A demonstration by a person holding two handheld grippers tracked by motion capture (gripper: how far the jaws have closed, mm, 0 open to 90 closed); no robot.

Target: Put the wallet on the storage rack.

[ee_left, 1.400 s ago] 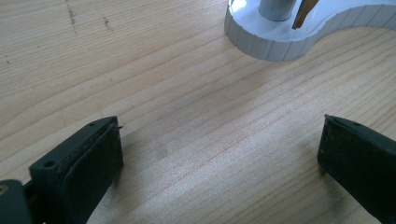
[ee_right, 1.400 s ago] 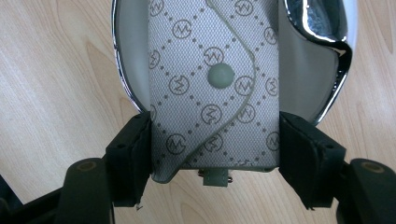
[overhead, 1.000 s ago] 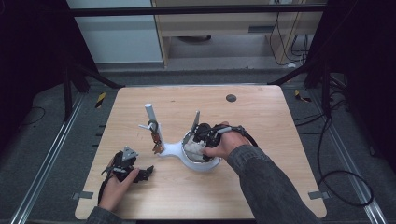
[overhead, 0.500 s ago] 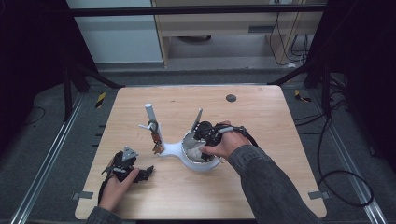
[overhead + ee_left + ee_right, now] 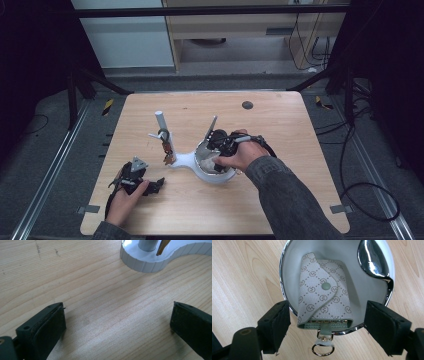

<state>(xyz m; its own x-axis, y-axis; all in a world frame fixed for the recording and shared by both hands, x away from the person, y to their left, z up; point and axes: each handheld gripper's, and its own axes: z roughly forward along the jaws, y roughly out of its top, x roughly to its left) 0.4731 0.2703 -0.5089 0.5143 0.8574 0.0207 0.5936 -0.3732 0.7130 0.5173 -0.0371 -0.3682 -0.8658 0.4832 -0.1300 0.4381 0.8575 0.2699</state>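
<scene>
A grey patterned key pouch (image 5: pixel 322 295) with a snap flap lies in a chrome-rimmed white dish (image 5: pixel 284 285), its key ring (image 5: pixel 322 350) hanging over the rim. My right gripper (image 5: pixel 328 312) hovers over it. Its jaws have just been opening and stand to either side of the pouch, pads clear of it. In the high view the right gripper (image 5: pixel 212 145) sits over the dish (image 5: pixel 220 176) at mid-table. My left gripper (image 5: pixel 155 186) rests near the front left edge. Its jaws (image 5: pixel 117 317) are wide open over bare wood.
The dish belongs to a white stand (image 5: pixel 186 160) with an upright post (image 5: pixel 161 122) that carries small hanging items (image 5: pixel 167 150). The stand's base (image 5: pixel 150 262) lies just ahead of the left gripper. A dark round hole (image 5: pixel 247 105) marks the far side of the wooden table (image 5: pixel 280 125).
The pouch has settled lower into the dish under the right gripper. Both hands stay where they were.
</scene>
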